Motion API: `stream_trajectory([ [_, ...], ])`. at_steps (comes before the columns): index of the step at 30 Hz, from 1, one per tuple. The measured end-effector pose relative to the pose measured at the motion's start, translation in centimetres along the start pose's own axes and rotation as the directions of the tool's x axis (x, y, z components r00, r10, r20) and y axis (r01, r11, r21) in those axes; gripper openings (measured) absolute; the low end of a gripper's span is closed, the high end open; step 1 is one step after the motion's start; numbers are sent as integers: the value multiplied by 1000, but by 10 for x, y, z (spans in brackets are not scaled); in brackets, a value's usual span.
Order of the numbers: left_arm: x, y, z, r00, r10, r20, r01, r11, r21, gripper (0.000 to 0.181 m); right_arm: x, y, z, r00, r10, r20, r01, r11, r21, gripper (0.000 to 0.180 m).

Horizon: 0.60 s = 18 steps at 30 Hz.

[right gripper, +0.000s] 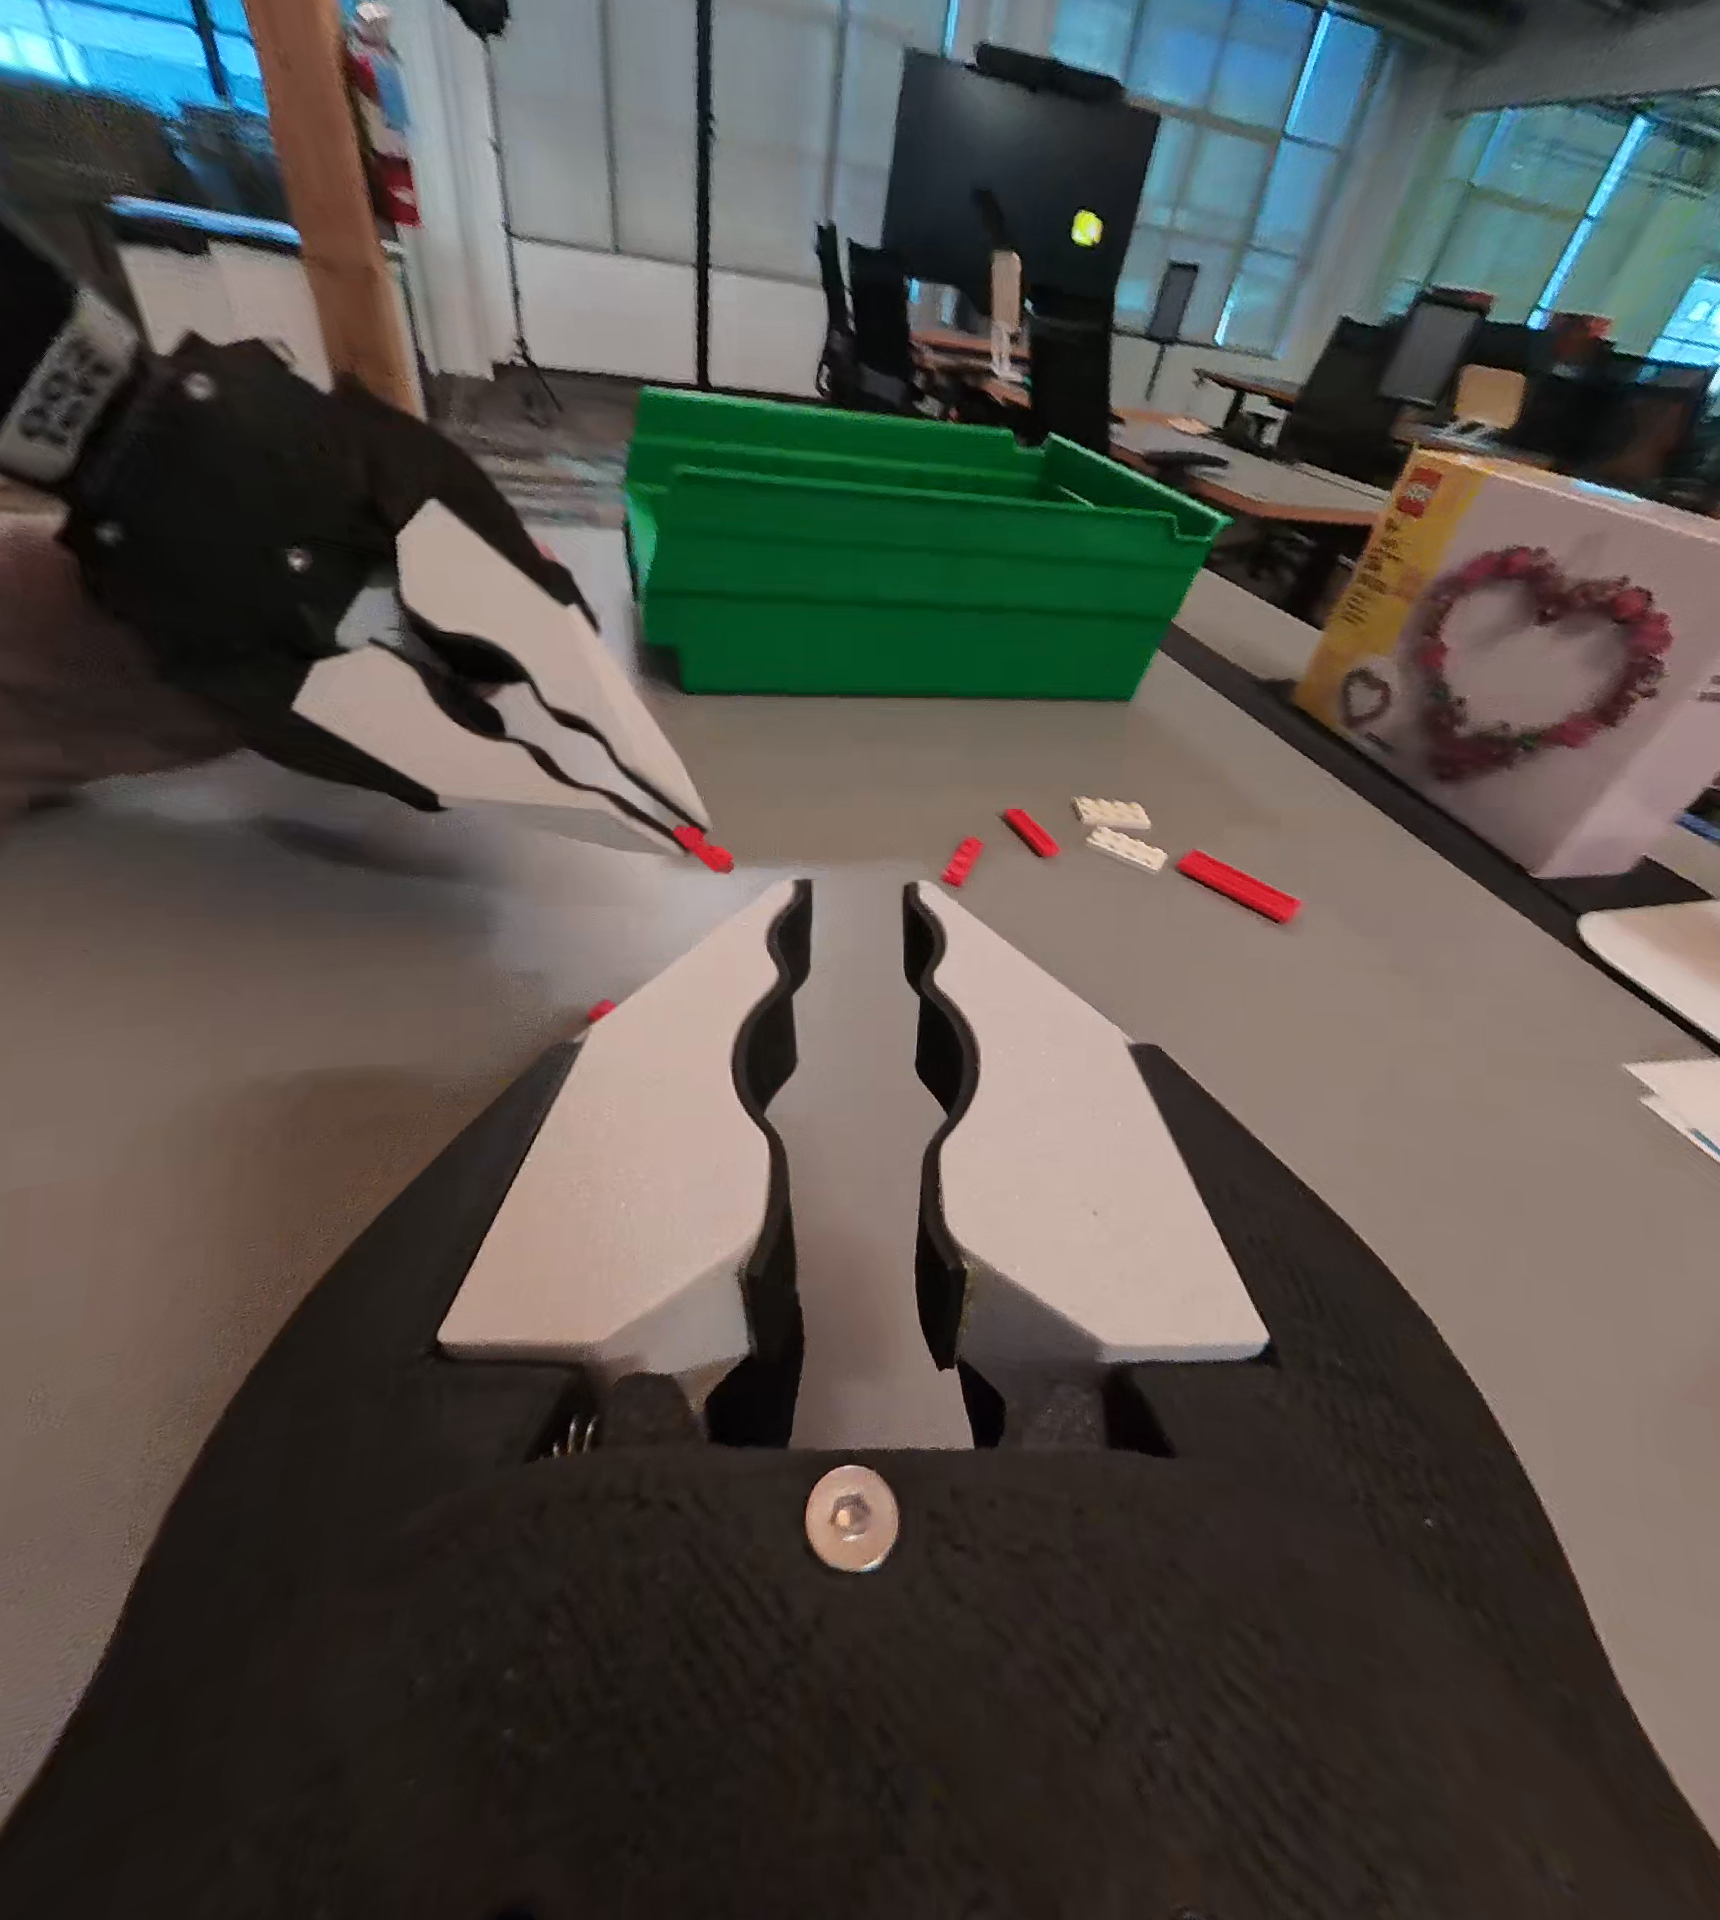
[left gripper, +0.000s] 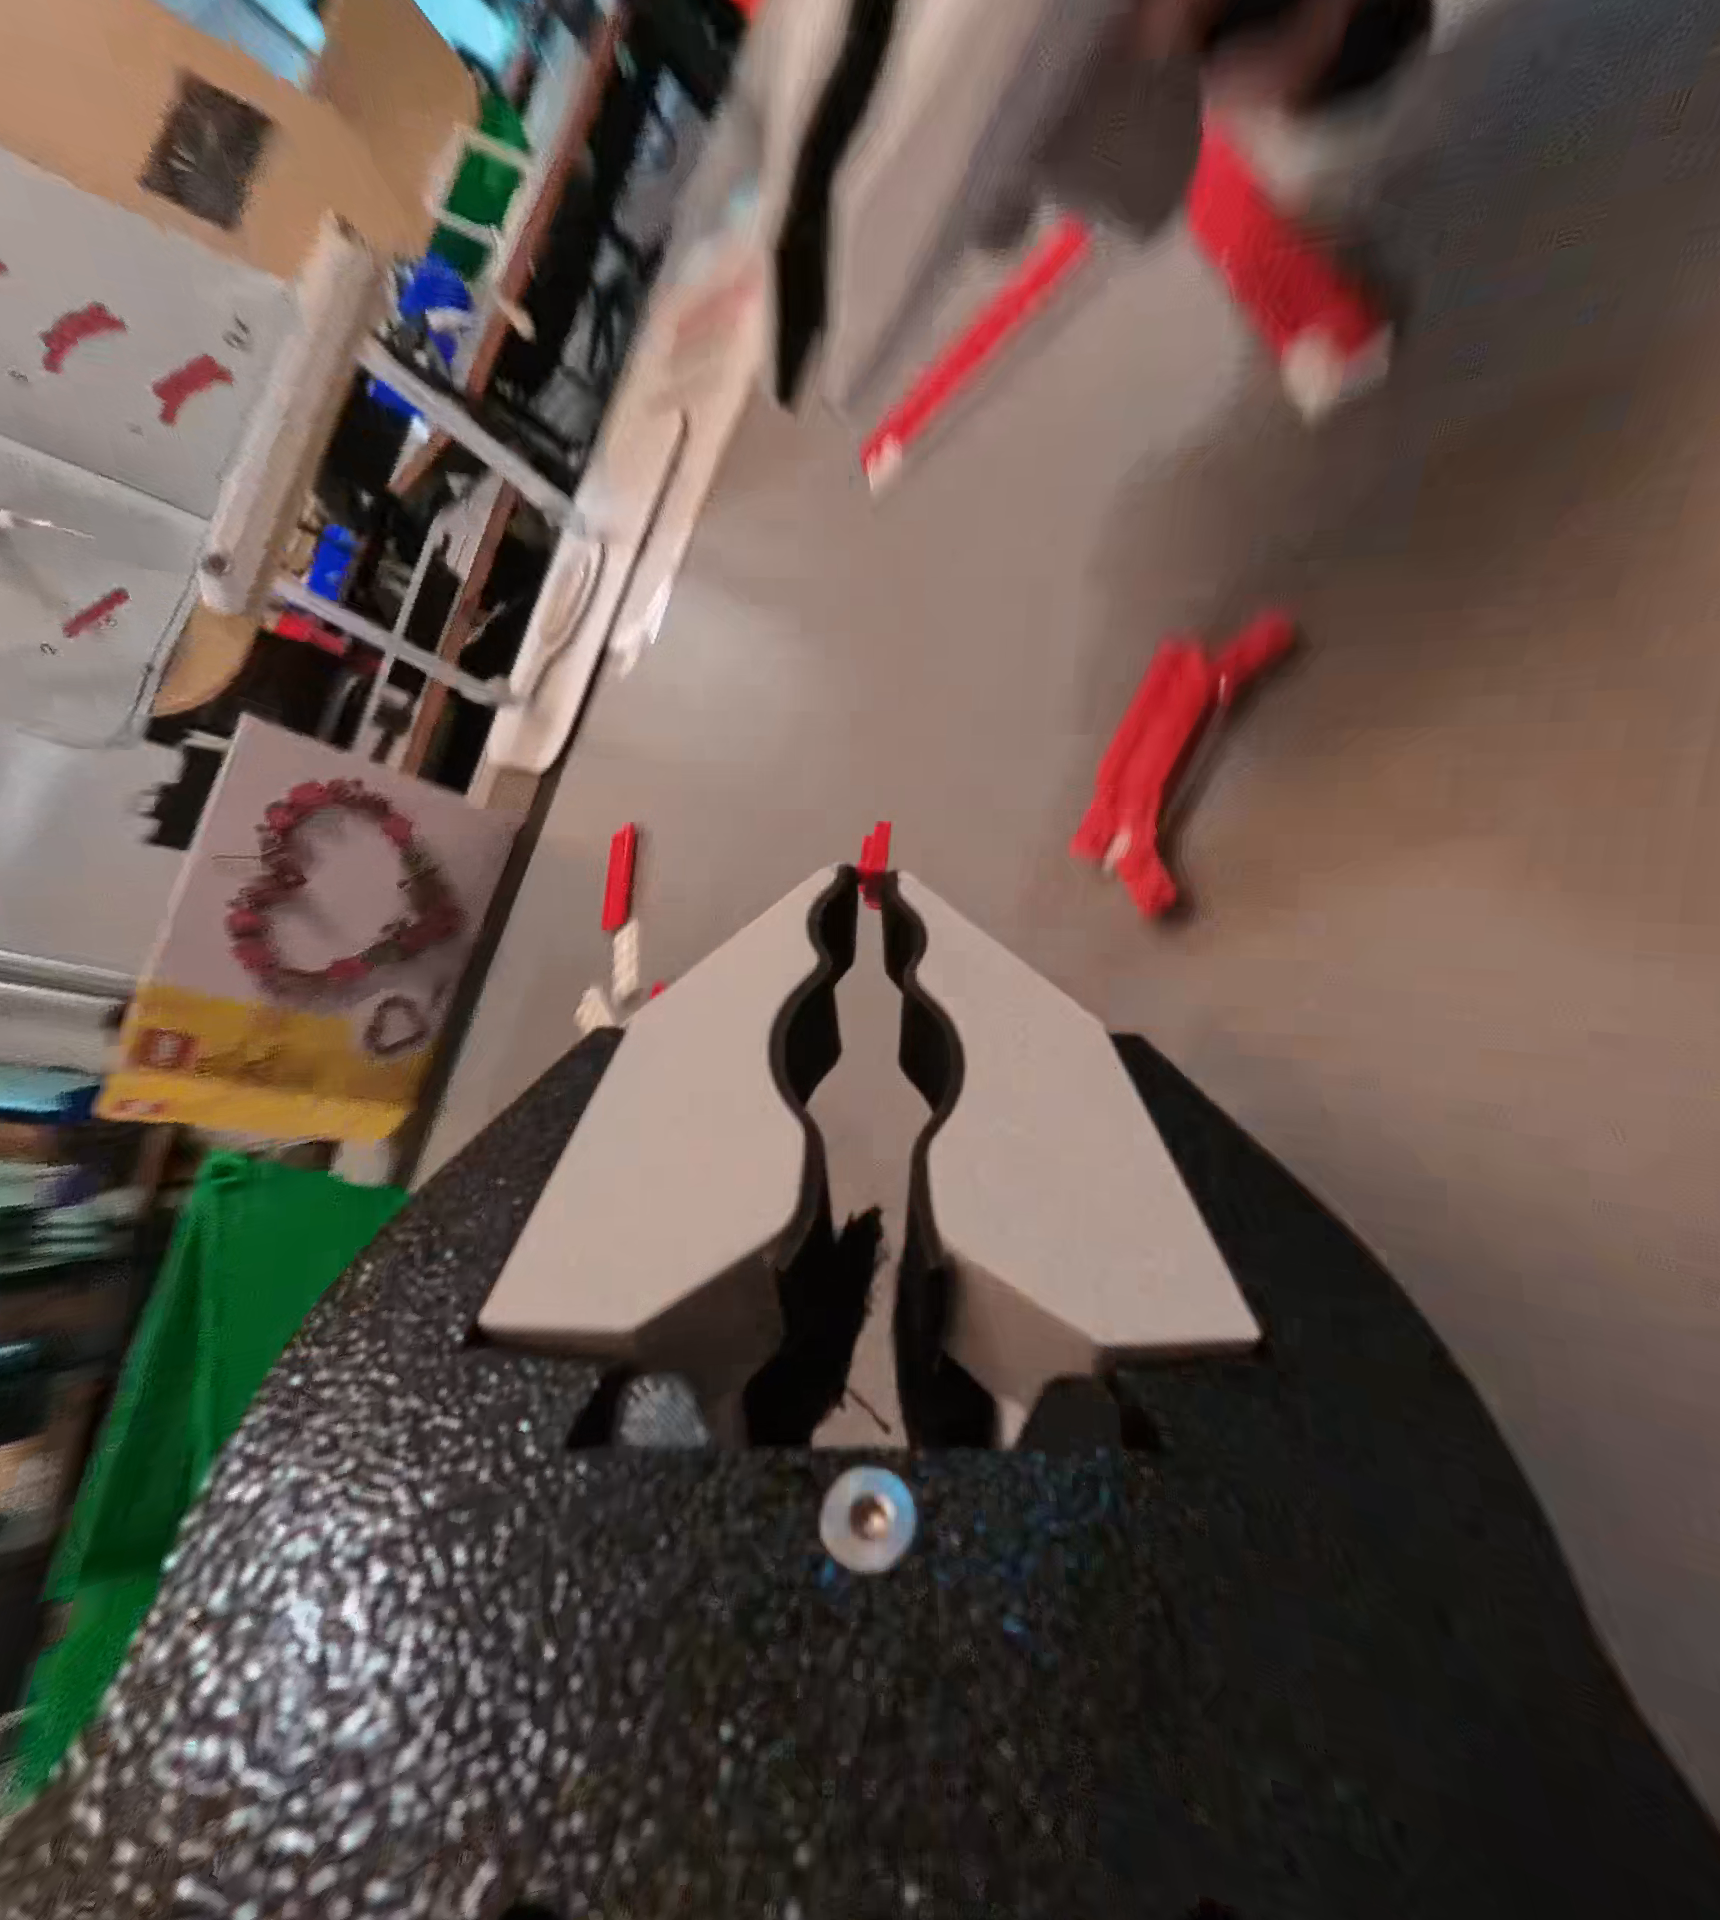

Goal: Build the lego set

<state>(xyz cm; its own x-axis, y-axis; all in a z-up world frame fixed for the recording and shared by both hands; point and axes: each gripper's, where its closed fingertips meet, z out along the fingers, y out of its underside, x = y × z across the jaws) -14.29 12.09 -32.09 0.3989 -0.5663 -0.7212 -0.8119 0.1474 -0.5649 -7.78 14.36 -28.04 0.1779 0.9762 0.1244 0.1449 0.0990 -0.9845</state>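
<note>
Two views, both over a grey table. In the left wrist view, tilted and blurred, the left gripper has its tips pinched on a small red plate. A red strip lies just left of the fingers, a red cluster farther right, and the set's box at the table's edge.

In the right wrist view, the right gripper hovers low with its fingers spread and nothing between them. The left gripper reaches in from the left, clamping the red plate at the tabletop. Loose red pieces and white pieces lie ahead, before green bins and the box.
</note>
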Motion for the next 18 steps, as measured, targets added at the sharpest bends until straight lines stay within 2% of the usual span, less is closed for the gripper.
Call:
stream_trajectory([
  [2, 5, 14, 3, 995, 99, -1, -99, 993, -67, 3, 2, 5, 2, 1000, -17, -24, 16, 999, -29, 14],
  [7, 14, 34, 3, 972, 227, -65, -235, 958, -165, 3, -1, 14, 5, 995, -93, -31, 90, 992, -89, 6],
  [12, 19, 46, 4, 954, 281, -105, -297, 930, -215, 3, -5, 20, 8, 994, -111, -7, 110, 986, -122, 3],
  [18, 22, 51, 2, 958, 253, -138, -280, 929, -243, 4, -14, 30, 11, 992, -119, 45, 126, 976, -179, 5],
])
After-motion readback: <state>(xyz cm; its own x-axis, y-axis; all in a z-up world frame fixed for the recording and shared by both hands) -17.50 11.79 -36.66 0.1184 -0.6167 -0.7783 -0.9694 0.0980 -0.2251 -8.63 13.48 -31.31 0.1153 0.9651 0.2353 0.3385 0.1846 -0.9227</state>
